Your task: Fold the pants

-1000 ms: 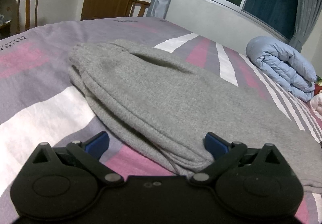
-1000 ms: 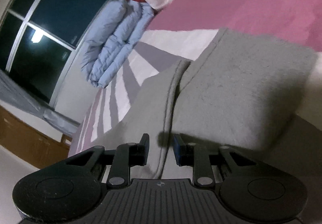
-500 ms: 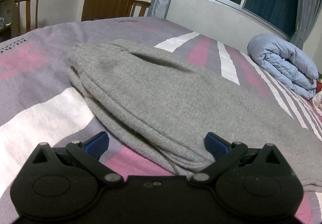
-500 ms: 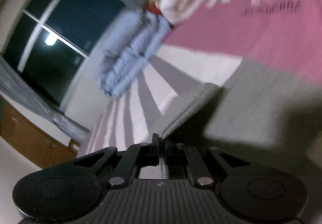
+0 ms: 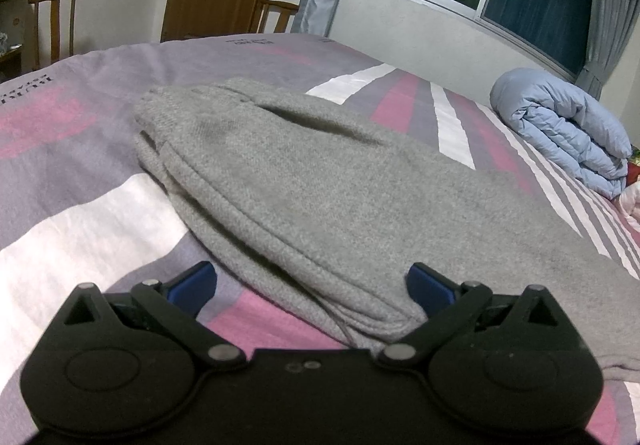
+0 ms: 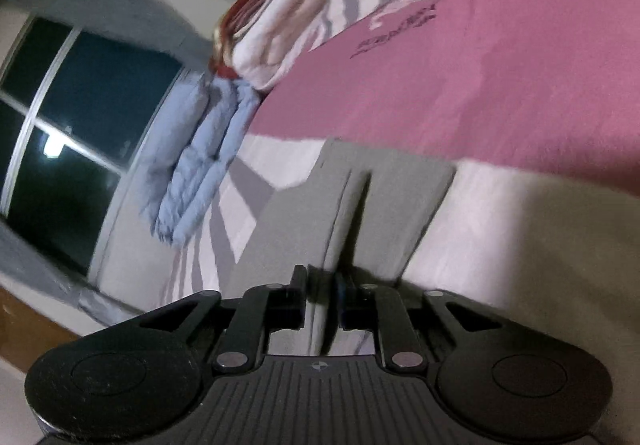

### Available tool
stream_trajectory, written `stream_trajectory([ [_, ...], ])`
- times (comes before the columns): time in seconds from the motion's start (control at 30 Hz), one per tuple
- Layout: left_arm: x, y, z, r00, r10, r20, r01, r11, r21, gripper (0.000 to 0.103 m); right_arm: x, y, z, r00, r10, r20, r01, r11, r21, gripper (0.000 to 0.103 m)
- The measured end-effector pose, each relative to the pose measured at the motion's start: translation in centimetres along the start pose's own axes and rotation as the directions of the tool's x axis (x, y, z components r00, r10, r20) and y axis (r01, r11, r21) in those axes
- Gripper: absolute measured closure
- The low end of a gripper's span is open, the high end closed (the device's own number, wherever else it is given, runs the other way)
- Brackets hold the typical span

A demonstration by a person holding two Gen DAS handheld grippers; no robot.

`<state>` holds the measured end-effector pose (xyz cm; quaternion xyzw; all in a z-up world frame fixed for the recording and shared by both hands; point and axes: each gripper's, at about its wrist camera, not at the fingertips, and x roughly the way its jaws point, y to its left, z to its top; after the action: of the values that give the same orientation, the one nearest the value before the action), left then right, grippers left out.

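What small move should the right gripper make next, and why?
Probably close again on the hem edge. The right gripper has its jaws opening with only a narrow gap, the gray pants edge between them, while the left gripper stands open around the folded waist end.

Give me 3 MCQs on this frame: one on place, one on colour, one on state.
1. Where do the grey pants lie?
A. on the striped bed cover
B. on a chair
C. on the floor

2. What colour is the rolled duvet under the window?
A. red
B. light blue
C. green

3. How do the left gripper jaws stand?
A. shut on the duvet
B. wide open, either side of the pants' folded edge
C. shut on nothing

Answers:
1 A: the pants lie spread on the pink, white and purple cover.
2 B: it shows pale blue in both views.
3 B: the blue pads stand far apart with cloth between, not pressed.
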<state>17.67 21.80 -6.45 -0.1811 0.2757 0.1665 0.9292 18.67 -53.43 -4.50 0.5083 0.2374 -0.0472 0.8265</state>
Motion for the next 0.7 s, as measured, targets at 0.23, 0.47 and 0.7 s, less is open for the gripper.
stream_trajectory([
  [0.23,0.1,-0.1,0.0,1.000,0.005,-0.001,-0.005,1.000,0.003,0.006,2.3,0.9,3.8,0.999,-0.040,0.011,0.040,0.999,-0.015,0.089],
  [0.47,0.1,-0.2,0.0,1.000,0.004,-0.001,-0.004,1.000,0.003,0.006,-1.6,0.9,4.7,0.995,-0.002,0.101,0.008,0.998,-0.059,0.092],
  [0.7,0.1,-0.2,0.0,1.000,0.005,-0.001,-0.005,1.000,0.003,0.006,-2.0,-1.0,2.9,0.994,-0.059,0.088,0.064,0.996,-0.054,0.093],
])
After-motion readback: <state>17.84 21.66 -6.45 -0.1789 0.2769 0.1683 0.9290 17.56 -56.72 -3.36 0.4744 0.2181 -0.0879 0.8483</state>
